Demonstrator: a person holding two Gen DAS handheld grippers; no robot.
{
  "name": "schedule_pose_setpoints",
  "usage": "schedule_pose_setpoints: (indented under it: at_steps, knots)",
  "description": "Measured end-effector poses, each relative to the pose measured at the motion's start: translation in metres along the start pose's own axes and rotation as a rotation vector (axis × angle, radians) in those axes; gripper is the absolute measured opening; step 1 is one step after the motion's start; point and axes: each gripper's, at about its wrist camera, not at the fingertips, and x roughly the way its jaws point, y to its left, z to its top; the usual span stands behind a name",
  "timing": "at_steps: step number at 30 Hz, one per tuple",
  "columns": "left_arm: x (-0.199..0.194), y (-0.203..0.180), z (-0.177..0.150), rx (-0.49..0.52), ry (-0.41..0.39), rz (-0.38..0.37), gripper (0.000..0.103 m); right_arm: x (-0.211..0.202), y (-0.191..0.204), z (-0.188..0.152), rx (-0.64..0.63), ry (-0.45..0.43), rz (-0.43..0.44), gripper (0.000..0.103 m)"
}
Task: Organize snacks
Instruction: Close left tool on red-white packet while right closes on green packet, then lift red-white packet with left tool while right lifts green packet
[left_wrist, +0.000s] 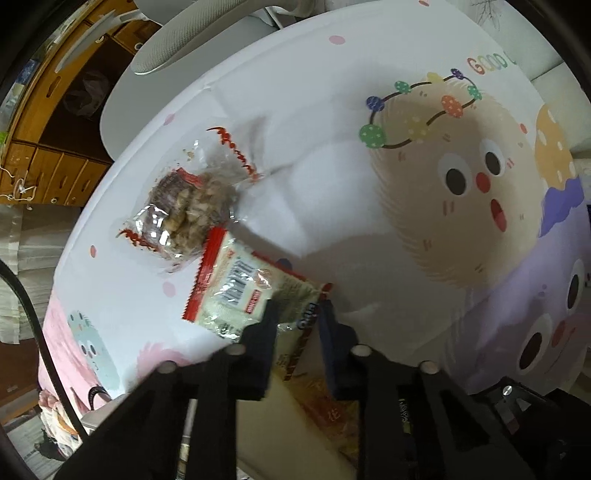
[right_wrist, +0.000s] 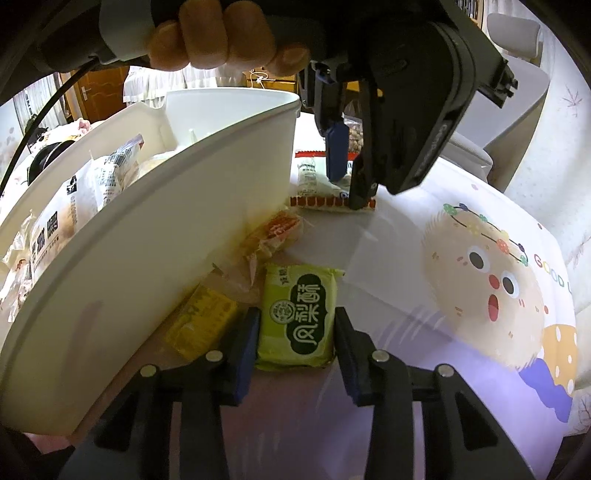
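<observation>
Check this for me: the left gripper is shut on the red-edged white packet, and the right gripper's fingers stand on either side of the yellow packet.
One error. In the right wrist view the right gripper has its fingers either side of the green packet; the yellow packet lies beside it. The left gripper is indeed shut on the red-edged white packet.
</observation>
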Motion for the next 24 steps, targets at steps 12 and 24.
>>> schedule_pose_setpoints:
  at_steps: [12, 24]
  knots:
    - [-0.027, 0.019, -0.005, -0.142, -0.055, -0.098, 0.005, -0.015, -0.02, -0.019, 0.07, 0.039, -0.033, 0.039]
    - [-0.01, 0.064, -0.012, -0.437, 0.058, -0.161, 0.064, -0.03, -0.044, -0.037, 0.167, 0.059, -0.046, 0.039]
